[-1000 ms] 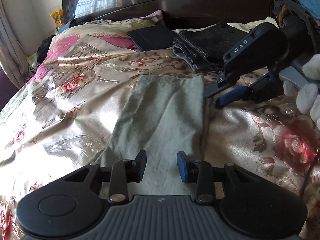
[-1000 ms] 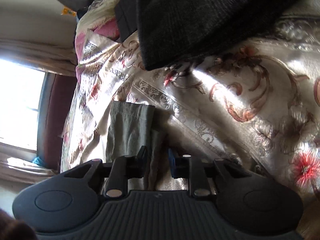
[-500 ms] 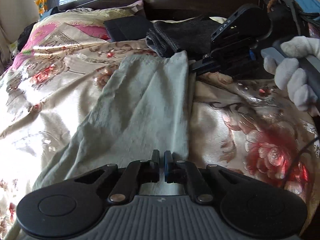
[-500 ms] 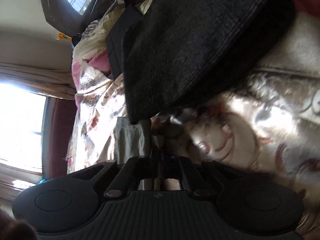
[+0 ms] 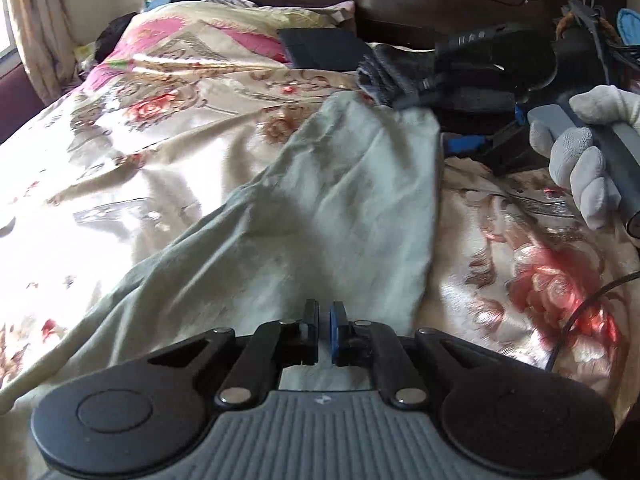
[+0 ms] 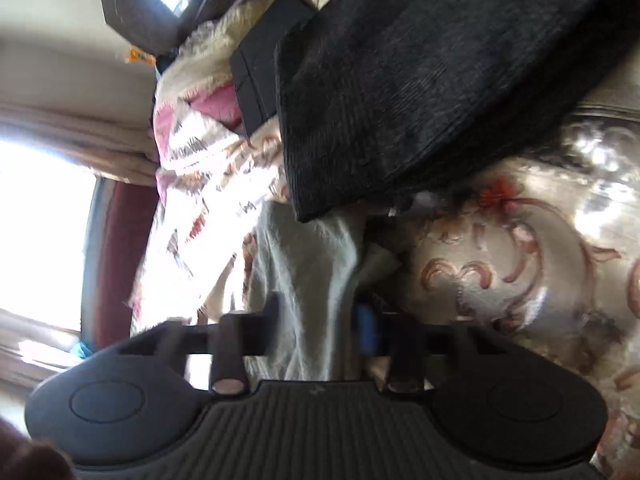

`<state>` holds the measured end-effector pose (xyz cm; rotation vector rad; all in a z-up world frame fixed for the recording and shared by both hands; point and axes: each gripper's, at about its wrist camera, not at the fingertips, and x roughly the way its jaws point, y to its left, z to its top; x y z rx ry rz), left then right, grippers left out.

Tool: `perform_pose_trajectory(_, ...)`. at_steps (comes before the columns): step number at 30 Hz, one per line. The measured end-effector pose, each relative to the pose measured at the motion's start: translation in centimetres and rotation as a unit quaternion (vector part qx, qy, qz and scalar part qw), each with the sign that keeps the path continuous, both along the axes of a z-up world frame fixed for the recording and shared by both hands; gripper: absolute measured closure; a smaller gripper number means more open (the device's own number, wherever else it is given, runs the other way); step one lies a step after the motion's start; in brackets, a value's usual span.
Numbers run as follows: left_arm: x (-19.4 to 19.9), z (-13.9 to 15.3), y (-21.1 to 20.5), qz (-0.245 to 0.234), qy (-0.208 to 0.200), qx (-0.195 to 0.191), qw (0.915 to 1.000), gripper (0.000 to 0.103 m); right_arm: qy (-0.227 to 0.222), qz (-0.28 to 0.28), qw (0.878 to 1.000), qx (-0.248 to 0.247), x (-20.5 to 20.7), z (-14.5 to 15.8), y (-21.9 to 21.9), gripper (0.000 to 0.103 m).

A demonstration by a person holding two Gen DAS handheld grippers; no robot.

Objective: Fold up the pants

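Opening again after a quick pinch, the jaws of the left gripper (image 5: 324, 330) and right gripper (image 6: 320, 328) are seen with the pants (image 5: 340, 200) between them; the hold is probably being lost.

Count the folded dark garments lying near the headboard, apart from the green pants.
2. A flat black folded piece lies against the pillow; a dark grey folded garment sits just right of it, above the green pants. More may be hidden behind the right gripper.

Daylight enters from the window (image 6: 44, 240), blown out to white. Glare washes the bedspread (image 5: 100, 184) nearest it; farther away, surfaces dim. The right wrist view is motion-blurred, possibly throughout. Fisheye distortion bends both views' edges.
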<state>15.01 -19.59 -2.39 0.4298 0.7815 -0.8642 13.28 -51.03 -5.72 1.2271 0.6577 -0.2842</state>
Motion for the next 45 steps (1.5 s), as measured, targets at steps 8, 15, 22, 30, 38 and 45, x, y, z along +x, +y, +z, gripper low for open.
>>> perform_pose_trajectory(8,3.8,0.9,15.4,0.185,-0.053,0.088,0.9773,0.077,0.133,0.075,0.973,-0.175,-1.4,5.1,2.0,0.071)
perform_pose_trajectory(15,4.0,1.7,26.9,0.279,-0.072,0.097,0.9527,0.076,0.022,0.276,0.919,-0.281,3.0,13.2,18.7,0.05)
perform_pose_trajectory(22,1.1,1.9,34.9,0.336,-0.085,0.118,0.9306,0.066,-0.087,0.551,0.797,-0.23,15.1,7.2,39.5,0.048)
perform_pose_trajectory(30,1.3,0.6,40.8,0.4,-0.094,0.124,0.9035,0.056,-0.033,0.581,0.777,-0.24,19.3,4.6,43.9,0.099)
perform_pose_trajectory(38,3.4,-0.6,40.6,0.386,-0.122,0.153,0.9014,0.051,-0.014,0.543,0.817,-0.194,21.9,2.8,43.3,0.085)
perform_pose_trajectory(45,1.9,2.8,38.4,0.399,-0.139,0.175,0.8892,0.051,-0.031,0.45,0.865,-0.222,14.2,6.7,34.2,0.066)
